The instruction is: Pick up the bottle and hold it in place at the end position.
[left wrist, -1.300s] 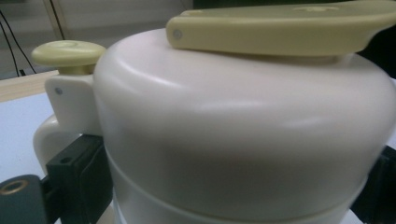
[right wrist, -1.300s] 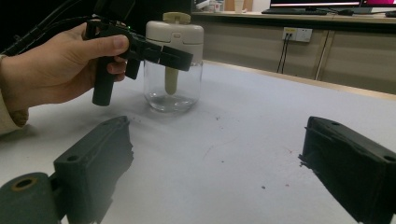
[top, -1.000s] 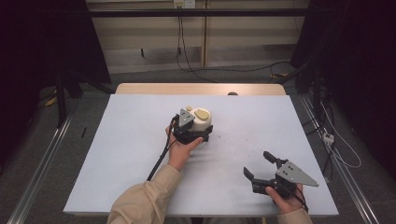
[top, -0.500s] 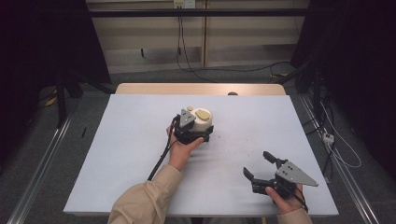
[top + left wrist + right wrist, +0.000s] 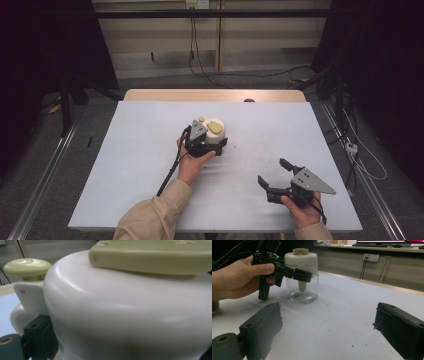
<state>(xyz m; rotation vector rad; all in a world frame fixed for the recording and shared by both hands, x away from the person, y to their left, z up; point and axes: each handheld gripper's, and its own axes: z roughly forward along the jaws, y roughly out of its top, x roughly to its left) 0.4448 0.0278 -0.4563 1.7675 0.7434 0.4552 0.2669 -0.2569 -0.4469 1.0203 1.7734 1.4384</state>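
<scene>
A glass jar [image 5: 216, 131] with a white lid [image 5: 125, 315] and a cream knob [image 5: 27, 266] stands upright mid-table. My left gripper [image 5: 214, 143] is held level by a hand and reaches the jar from the near side. Its jaws sit on either side of the jar just under the lid, shut on it. In the right gripper view the jar [image 5: 304, 291] looks empty, with a cream stem hanging inside, and the left gripper [image 5: 305, 275] crosses its neck. My right gripper [image 5: 271, 170] rests near the front right of the table, open and holding nothing [image 5: 329, 307].
The pale blue table top [image 5: 125, 165] shows a few dark specks to the right of the jar. A wooden strip [image 5: 210, 95] runs along its far edge. Cables [image 5: 360, 155] lie on the floor at the right, and metal rails flank both sides.
</scene>
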